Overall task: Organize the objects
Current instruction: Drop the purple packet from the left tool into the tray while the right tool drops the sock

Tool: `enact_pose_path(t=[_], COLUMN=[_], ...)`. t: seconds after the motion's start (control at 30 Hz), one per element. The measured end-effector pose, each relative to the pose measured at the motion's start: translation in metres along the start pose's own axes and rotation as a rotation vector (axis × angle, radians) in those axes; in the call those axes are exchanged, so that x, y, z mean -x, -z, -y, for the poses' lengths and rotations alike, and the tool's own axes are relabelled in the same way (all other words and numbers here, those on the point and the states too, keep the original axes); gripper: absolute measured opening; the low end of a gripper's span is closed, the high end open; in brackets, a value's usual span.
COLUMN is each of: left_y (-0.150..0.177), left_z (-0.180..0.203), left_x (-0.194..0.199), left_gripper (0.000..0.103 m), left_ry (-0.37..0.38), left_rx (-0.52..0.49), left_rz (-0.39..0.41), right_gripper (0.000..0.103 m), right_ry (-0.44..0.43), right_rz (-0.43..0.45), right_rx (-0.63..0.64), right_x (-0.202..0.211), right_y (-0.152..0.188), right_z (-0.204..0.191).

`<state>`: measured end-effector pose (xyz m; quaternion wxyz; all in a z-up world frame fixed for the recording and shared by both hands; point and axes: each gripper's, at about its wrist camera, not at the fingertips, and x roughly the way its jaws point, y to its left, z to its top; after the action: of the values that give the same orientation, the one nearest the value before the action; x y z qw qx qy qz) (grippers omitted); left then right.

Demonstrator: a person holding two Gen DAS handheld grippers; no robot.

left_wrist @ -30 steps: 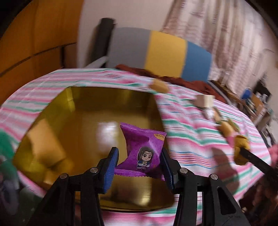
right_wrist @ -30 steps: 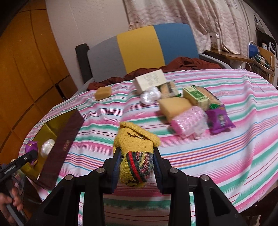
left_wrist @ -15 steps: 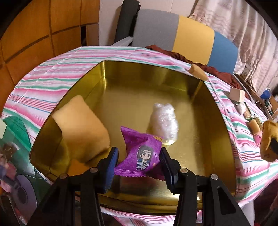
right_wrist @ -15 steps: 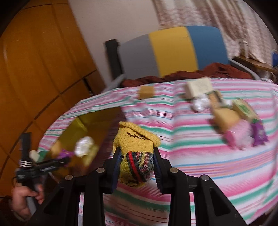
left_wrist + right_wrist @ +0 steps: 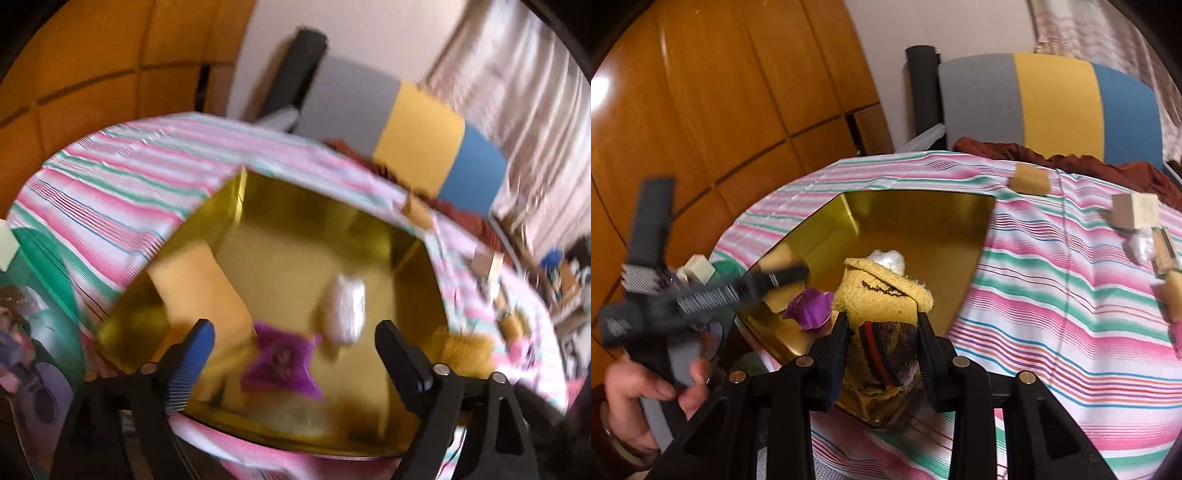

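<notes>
My left hand-held gripper (image 5: 291,354): jaws just sprung wide, packet (image 5: 282,360) loose in tin (image 5: 236,199). My right hand-held gripper (image 5: 882,343): pinching sock (image 5: 882,295) above tin's near rim.

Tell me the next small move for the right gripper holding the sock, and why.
Probably carry the yellow sock a little further over the gold box and open. The right gripper is shut on it at the box's near edge. The left gripper has just been opening, nothing between its jaws; the purple packet lies inside the box.
</notes>
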<state>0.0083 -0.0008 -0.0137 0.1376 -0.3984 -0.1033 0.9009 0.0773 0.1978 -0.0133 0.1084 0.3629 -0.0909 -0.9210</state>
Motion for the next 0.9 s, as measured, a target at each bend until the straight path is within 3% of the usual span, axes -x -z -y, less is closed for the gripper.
enact_pose_path(t=[0.07, 0.17, 0.33, 0.4, 0.6, 0.9], left_y=[-0.005, -0.011, -0.011, -0.010, -0.006, 0.007], left_z=[-0.008, -0.022, -0.038, -0.039, -0.027, 0.006], left_x=[0.011, 0.018, 0.014, 0.012, 0.007, 0.002], left_gripper=[0.100, 0.100, 0.101, 0.101, 0.101, 0.102], left_ry=[-0.035, -0.062, -0.067, -0.065, -0.053, -0.014], left_rx=[0.037, 0.097, 0.184, 0.199, 0.152, 0.030], left_rz=[0.059, 0.103, 0.070, 0.054, 0.047, 0.021], right_gripper=[0.036, 0.037, 0.050, 0.050, 0.050, 0.051], right_ry=[-0.005, -0.012, 0.011, 0.020, 0.041, 0.203], right_rz=[-0.016, -0.048, -0.093, -0.090, -0.027, 0.012], right_rx=[0.018, 0.026, 0.017, 0.014, -0.060, -0.217], right_x=[-0.008, -0.022, -0.035, -0.032, -0.012, 0.020], right_y=[0.000, 0.000, 0.004, 0.005, 0.004, 0.016], right_z=[-0.008, -0.016, -0.022, -0.020, 0.001, 0.067])
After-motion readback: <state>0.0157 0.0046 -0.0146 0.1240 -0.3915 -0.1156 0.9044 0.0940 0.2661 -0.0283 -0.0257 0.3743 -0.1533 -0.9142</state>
